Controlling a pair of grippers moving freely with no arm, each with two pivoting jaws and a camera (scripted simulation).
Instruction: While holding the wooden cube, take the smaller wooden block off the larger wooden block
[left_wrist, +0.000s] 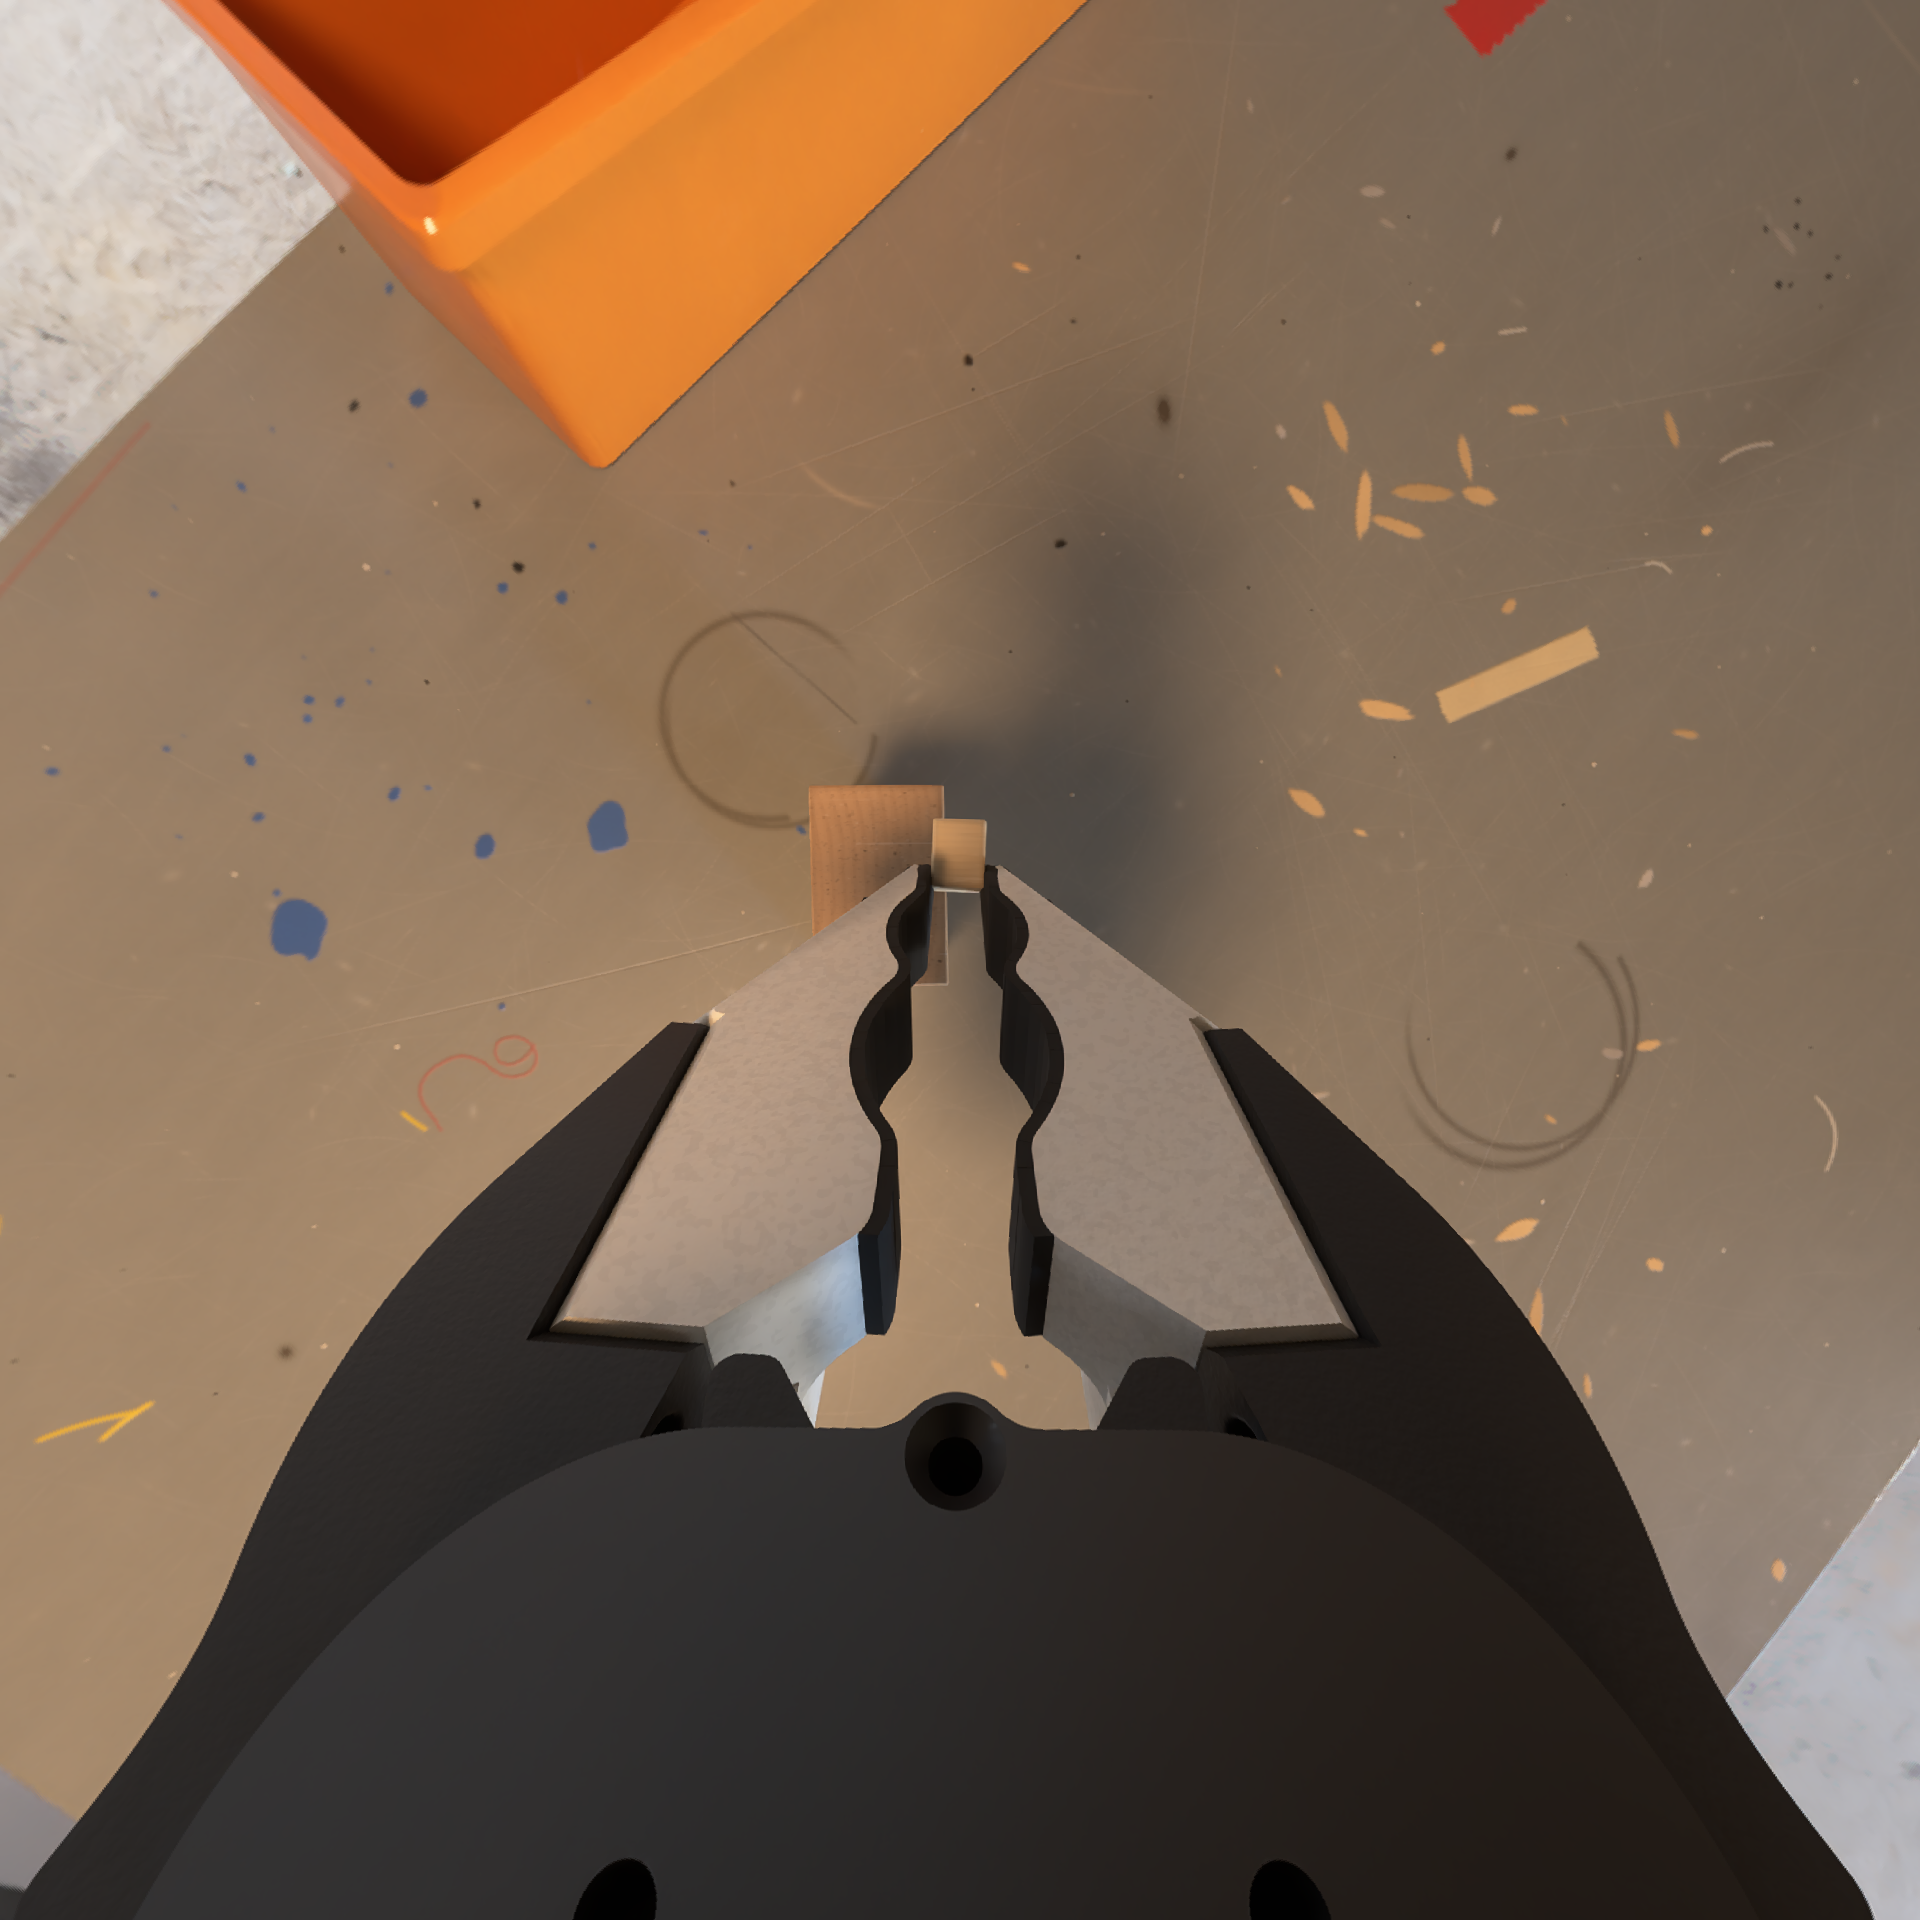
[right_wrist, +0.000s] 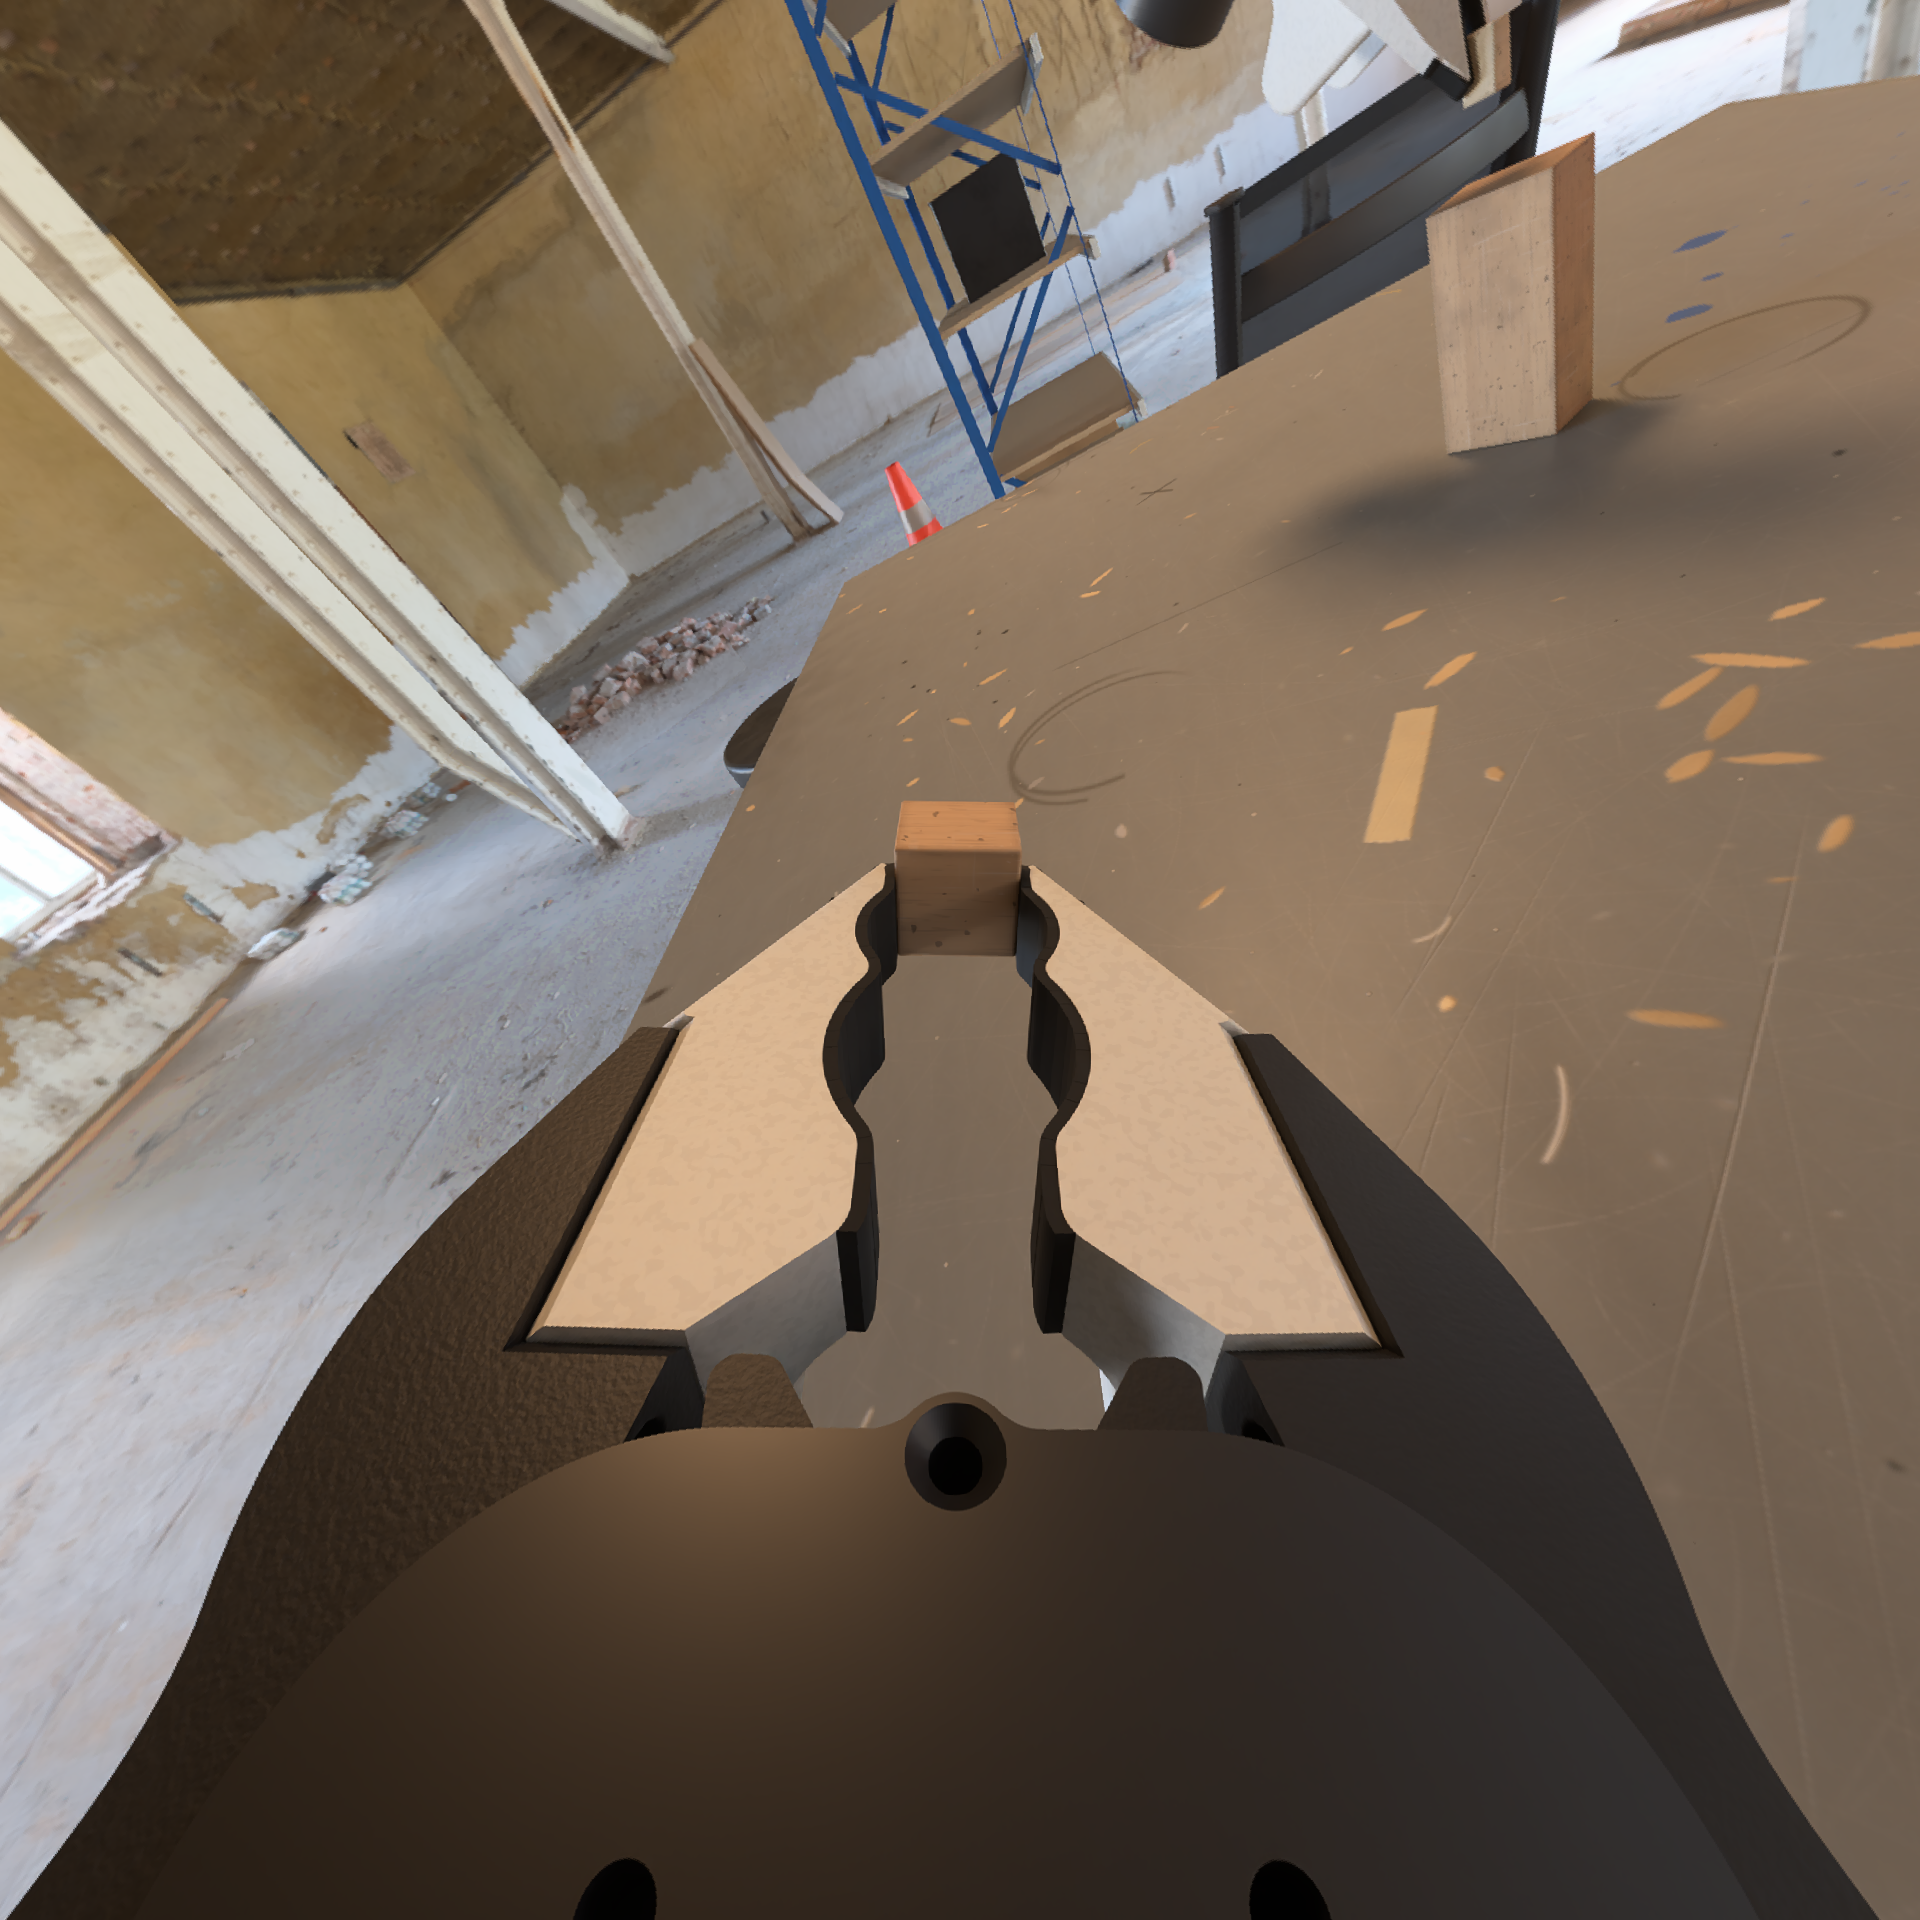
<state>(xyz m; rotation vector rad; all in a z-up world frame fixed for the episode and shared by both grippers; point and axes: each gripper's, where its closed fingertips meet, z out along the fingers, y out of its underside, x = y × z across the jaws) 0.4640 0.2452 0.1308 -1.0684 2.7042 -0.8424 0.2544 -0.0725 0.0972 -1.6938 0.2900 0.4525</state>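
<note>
In the left wrist view my left gripper (left_wrist: 956, 878) points down at the table and is shut on the smaller wooden block (left_wrist: 958, 847) at its fingertips. The larger wooden block (left_wrist: 868, 852) stands just below and to the left of it, seen from above. In the right wrist view my right gripper (right_wrist: 956, 888) is shut on the wooden cube (right_wrist: 956, 847) above the table's near edge. The larger block (right_wrist: 1512, 301) stands upright at the far right, its top bare. The left gripper (right_wrist: 1392, 62) hangs above it at the top of the frame.
An orange bin (left_wrist: 623, 208) stands at the far left of the brown table (left_wrist: 1351, 935), near its edge. A red patch (left_wrist: 1491, 21) lies at the far right. Beyond the table edge (right_wrist: 790, 707) the floor drops away, with blue scaffolding (right_wrist: 966, 260) and a traffic cone (right_wrist: 909, 504).
</note>
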